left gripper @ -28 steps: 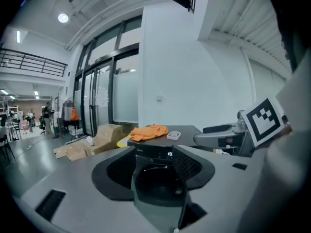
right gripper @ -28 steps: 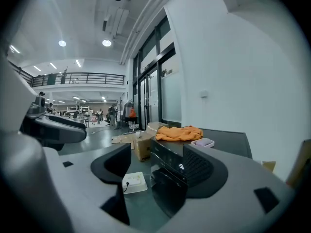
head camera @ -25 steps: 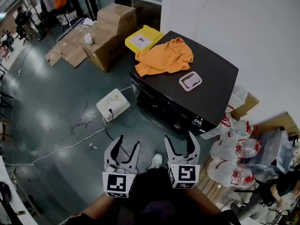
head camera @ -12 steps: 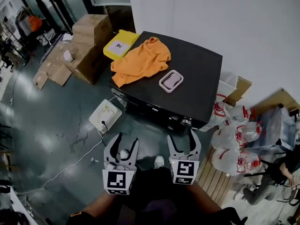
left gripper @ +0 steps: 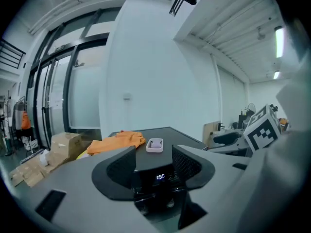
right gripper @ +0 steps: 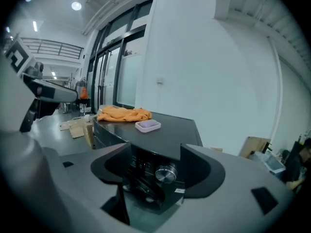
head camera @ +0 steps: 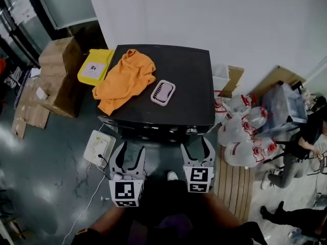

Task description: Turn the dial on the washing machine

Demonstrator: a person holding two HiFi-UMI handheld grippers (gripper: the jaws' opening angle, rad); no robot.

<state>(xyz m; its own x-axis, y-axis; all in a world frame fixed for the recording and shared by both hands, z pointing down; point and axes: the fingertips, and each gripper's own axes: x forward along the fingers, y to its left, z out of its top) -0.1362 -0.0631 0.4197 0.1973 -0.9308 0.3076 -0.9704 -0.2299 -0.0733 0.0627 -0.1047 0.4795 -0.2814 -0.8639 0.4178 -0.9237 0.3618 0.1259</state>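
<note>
The black washing machine stands against the white wall, straight ahead of both grippers. Its silver dial sits at the right end of the front panel; in the right gripper view the dial shows between the jaws, still some way off. My right gripper is open and empty. My left gripper is open and empty too, facing the lit display. An orange cloth and a small pale tray lie on the lid.
A white box with a cable lies on the floor left of the machine. A yellow bin and cardboard boxes stand further left. Filled plastic bags, a wooden pallet and a person are at the right.
The view has swung round, so the machine now sits square in front of both grippers and closer. Both grippers stayed open, side by side.
</note>
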